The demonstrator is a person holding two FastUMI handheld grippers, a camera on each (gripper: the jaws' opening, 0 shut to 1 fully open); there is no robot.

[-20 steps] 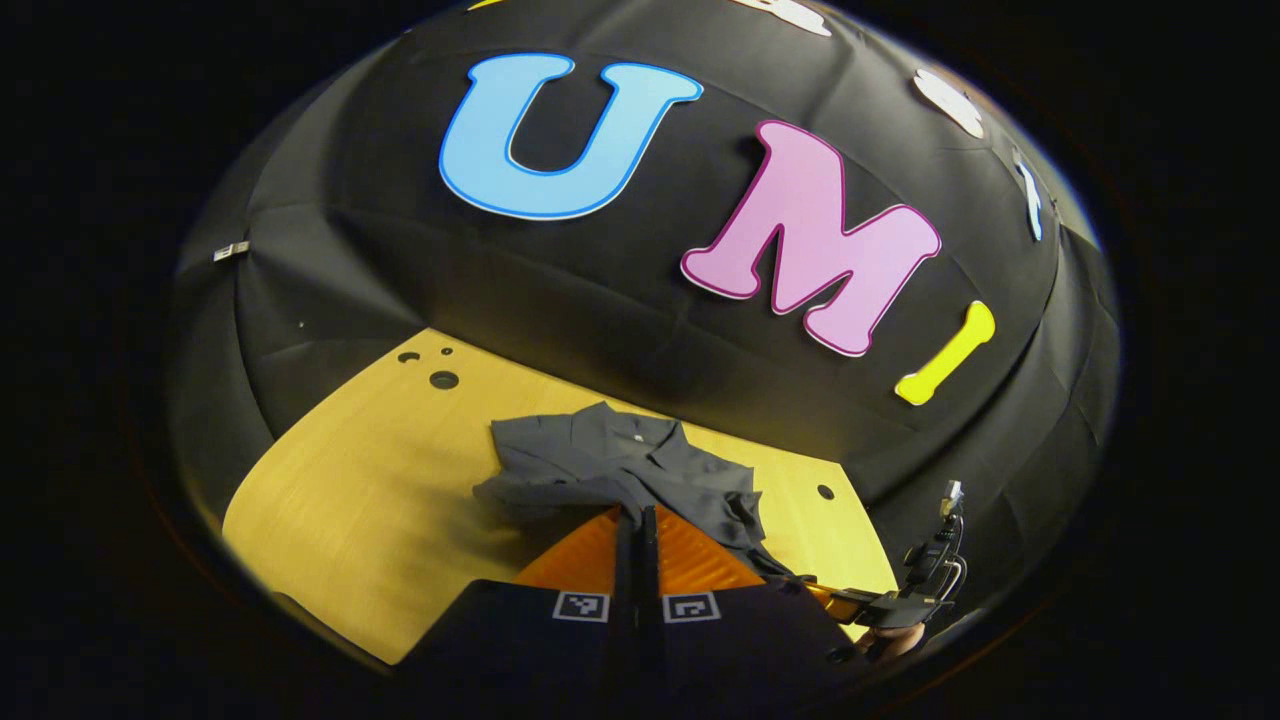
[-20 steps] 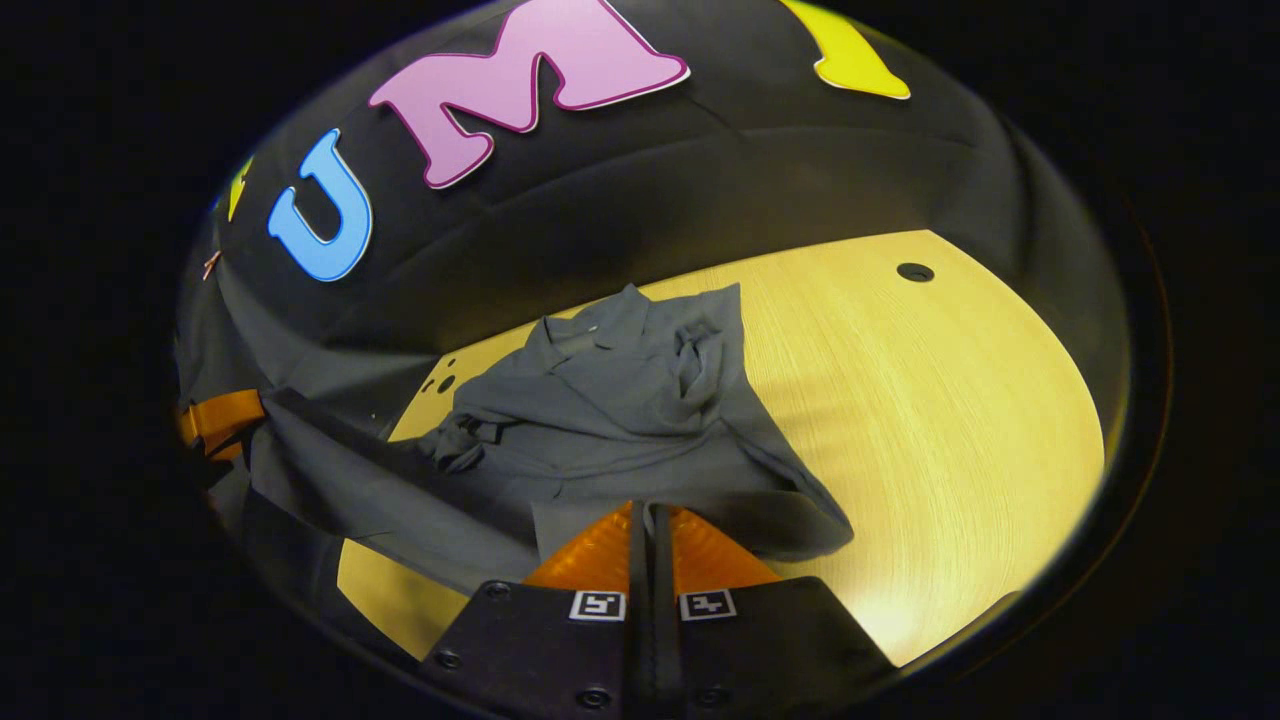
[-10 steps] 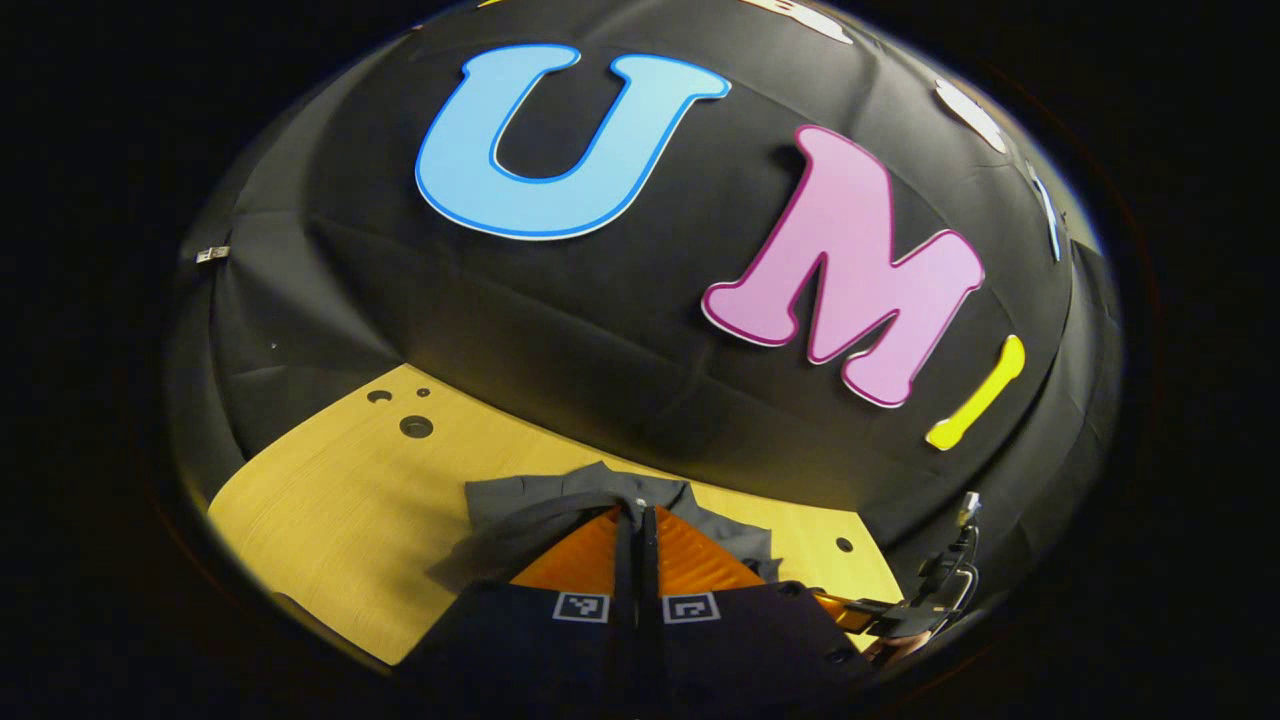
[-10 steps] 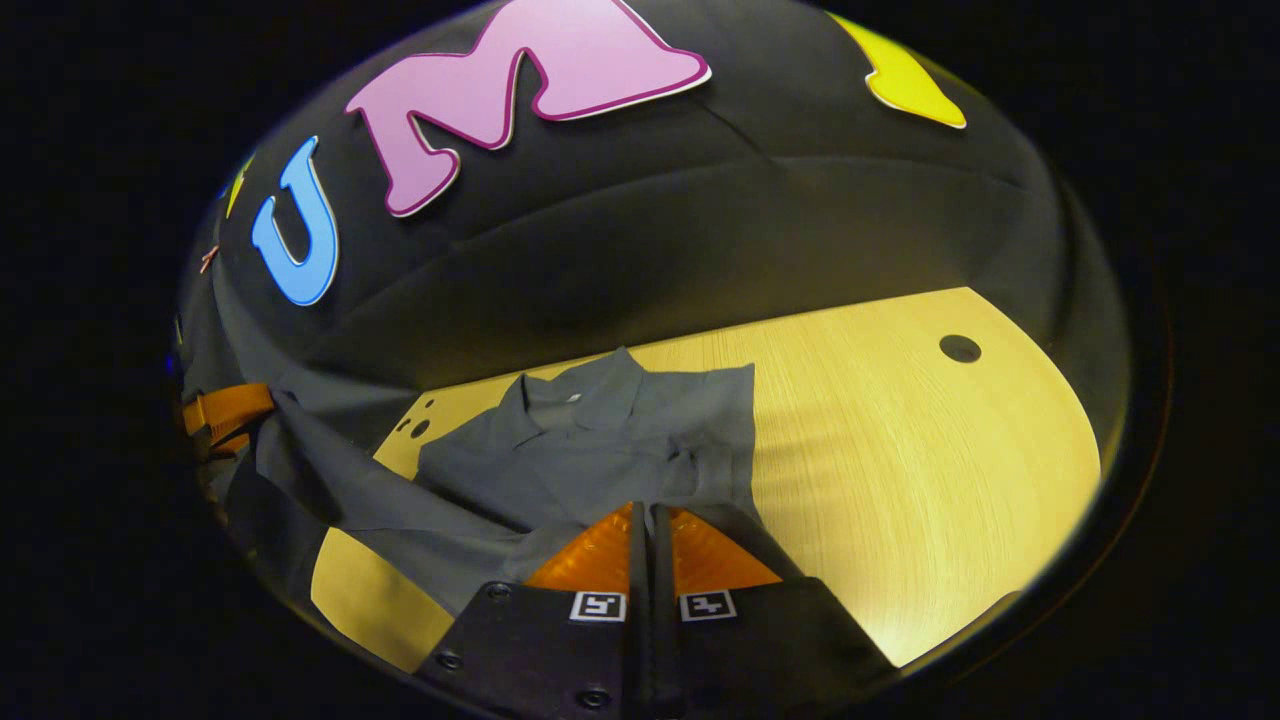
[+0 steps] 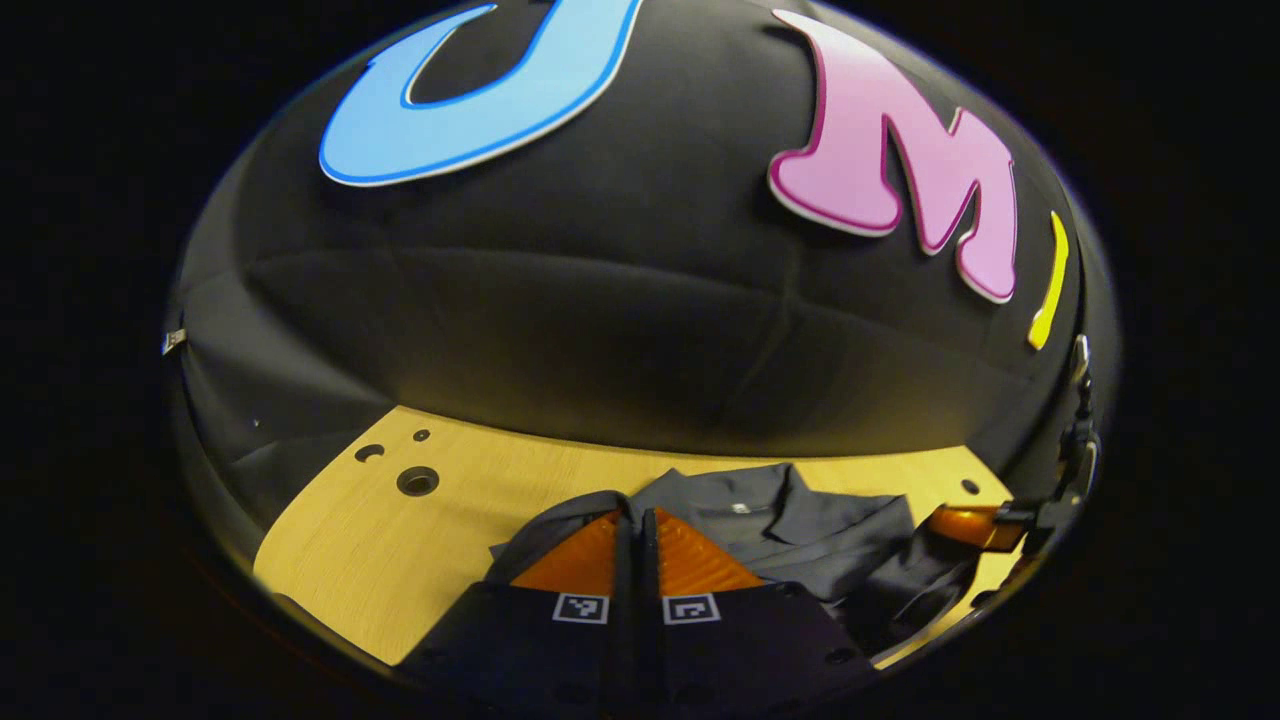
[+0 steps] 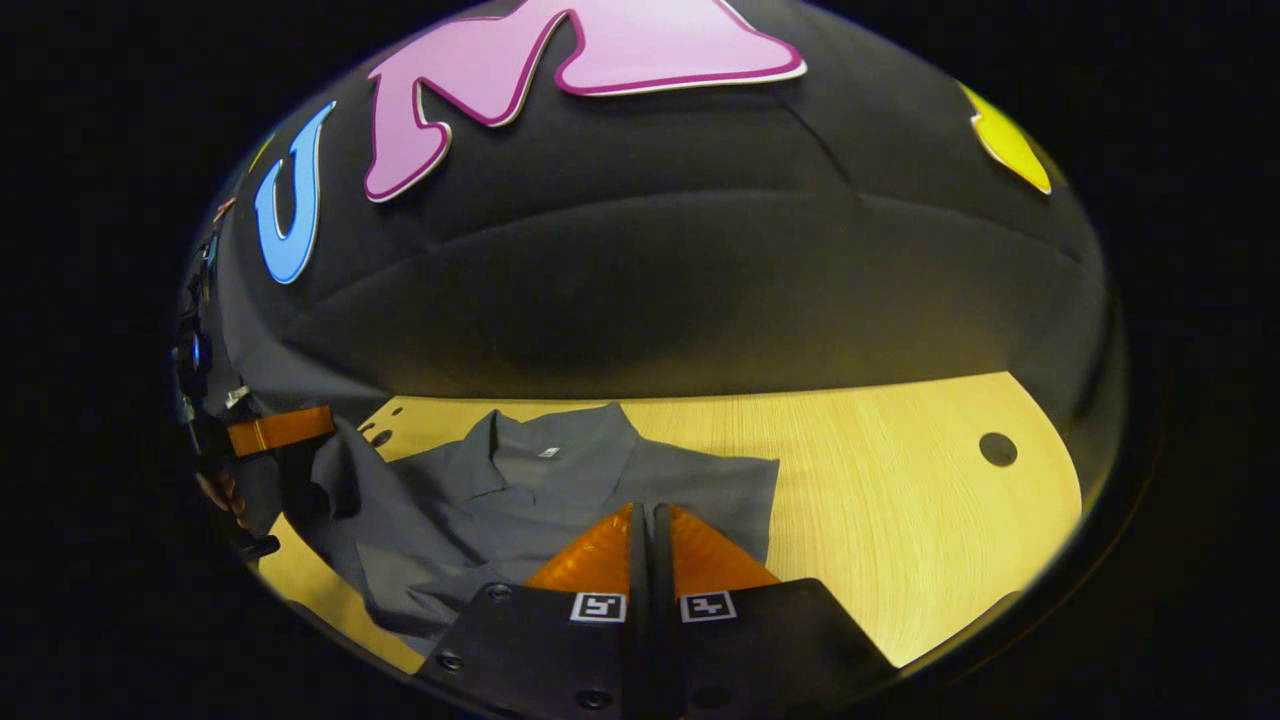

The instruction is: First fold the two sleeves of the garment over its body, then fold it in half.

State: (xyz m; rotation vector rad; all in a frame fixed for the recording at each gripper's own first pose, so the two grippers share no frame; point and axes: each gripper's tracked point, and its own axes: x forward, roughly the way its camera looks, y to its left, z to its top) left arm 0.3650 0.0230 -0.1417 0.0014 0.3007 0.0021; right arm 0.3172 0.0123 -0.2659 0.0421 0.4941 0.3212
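A dark grey collared garment point(image 5: 790, 530) lies on the yellow wooden table point(image 5: 400, 560), its collar toward the booth wall. My left gripper point(image 5: 633, 516) is shut on a raised edge of the cloth, which arches up to its tips from the left. In the right gripper view the garment point(image 6: 520, 500) spreads left of centre, and my right gripper point(image 6: 643, 510) is shut on its cloth just behind the collar. The left gripper point(image 6: 280, 430) holds the cloth up at the far left there. The right gripper point(image 5: 965, 525) appears at the garment's right end in the left gripper view.
The table point(image 6: 900, 540) runs bare to the right of the garment, with a round hole point(image 6: 997, 449) near its back edge. Several holes point(image 5: 417, 481) mark the table's far left corner. A hand point(image 6: 215, 492) holds the left gripper. The black wall stands close behind.
Both grippers have moved forward toward the collar and lower, carrying the garment's edge over its body. The wall is closer in both views.
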